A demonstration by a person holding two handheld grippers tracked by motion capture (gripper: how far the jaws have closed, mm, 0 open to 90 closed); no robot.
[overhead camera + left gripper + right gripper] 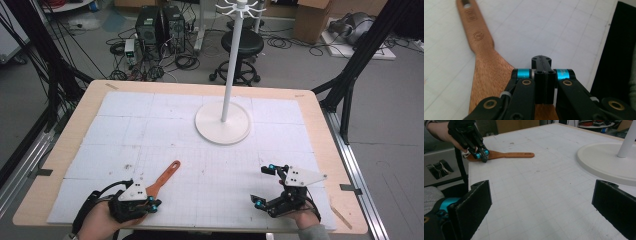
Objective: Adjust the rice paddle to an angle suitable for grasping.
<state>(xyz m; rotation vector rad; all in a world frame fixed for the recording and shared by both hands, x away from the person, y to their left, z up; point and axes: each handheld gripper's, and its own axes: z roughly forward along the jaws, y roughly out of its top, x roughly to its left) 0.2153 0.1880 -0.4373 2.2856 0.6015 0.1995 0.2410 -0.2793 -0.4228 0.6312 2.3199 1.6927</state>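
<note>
A wooden spatula (pixel 163 179) lies flat on the counter (pixel 65 130) near its front-left edge, its handle with the hanging hole pointing toward the white hook stand (pixel 223 122) at the counter's middle. The left tool (pixel 151 202) is down at the spatula's broad blade end; in the left gripper view its jaws are pressed together with no gap, over the blade's edge, though whether any wood is pinched between them cannot be told. Taking the blade end would leave the holed handle free, which would suit hanging it on the stand's hooks, if that is the aim. The right tool (pixel 265 184) rests well apart at the front right, jaws spread wide and holding nothing, seemingly waiting.
</note>
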